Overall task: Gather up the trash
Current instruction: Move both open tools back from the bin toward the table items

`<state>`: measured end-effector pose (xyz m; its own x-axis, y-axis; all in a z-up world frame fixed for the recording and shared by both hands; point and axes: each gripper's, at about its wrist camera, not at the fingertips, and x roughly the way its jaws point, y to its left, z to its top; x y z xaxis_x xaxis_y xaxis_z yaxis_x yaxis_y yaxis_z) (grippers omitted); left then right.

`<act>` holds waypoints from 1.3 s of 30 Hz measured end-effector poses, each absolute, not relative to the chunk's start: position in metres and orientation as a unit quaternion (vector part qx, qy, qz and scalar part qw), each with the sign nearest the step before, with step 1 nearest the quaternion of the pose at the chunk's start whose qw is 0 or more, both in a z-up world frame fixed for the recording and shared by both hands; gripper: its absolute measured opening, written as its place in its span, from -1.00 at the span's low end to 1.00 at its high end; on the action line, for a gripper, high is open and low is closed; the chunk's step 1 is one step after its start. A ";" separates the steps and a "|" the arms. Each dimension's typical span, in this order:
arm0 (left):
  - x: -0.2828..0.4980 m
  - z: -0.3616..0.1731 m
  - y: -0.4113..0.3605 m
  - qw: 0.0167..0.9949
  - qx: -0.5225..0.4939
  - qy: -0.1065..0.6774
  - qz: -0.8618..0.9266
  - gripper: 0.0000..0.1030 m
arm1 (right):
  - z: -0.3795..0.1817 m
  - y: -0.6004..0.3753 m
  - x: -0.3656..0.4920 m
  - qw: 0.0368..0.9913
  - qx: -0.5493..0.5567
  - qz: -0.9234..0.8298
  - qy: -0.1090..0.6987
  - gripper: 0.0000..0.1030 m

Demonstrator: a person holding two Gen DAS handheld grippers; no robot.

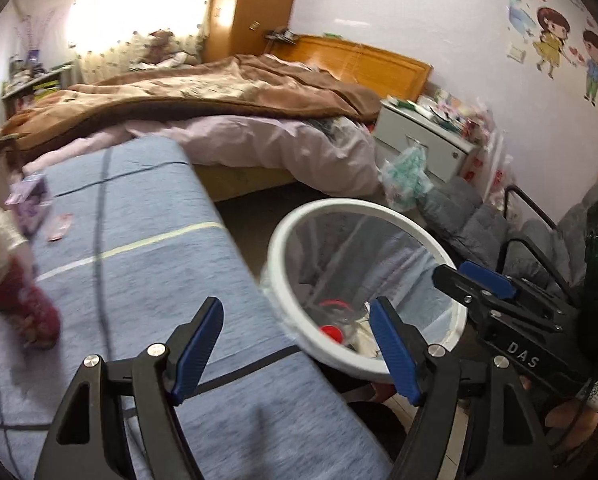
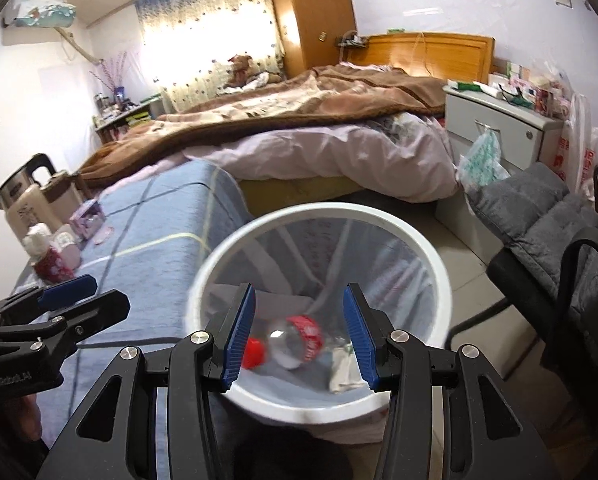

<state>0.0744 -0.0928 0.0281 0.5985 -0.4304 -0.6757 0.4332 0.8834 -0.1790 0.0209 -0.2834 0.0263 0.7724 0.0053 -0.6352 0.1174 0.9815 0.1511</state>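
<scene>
Your white round bin, lined with a clear bag, stands on the floor just beside the long edge of the blue-covered bench. Inside it you have a clear plastic bottle with a red label and red cap lying on its side, and pale crumpled wrappers next to it at the bottom.
</scene>
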 end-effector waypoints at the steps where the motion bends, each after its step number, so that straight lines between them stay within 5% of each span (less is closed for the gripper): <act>1: 0.072 0.030 -0.088 0.898 0.004 0.374 -0.232 0.50 | 0.029 -0.278 0.020 0.939 0.090 -0.025 0.332 -0.09; 39: 0.047 0.011 0.216 0.931 -0.080 0.349 0.075 0.54 | 0.003 -0.038 0.092 0.905 0.020 0.236 0.353 -0.01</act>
<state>0.0473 0.2156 0.0112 0.7446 0.0847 -0.6621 -0.1962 0.9759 -0.0958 0.0921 -0.0381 0.0029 0.6399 0.4412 -0.6292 -0.4129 0.8879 0.2027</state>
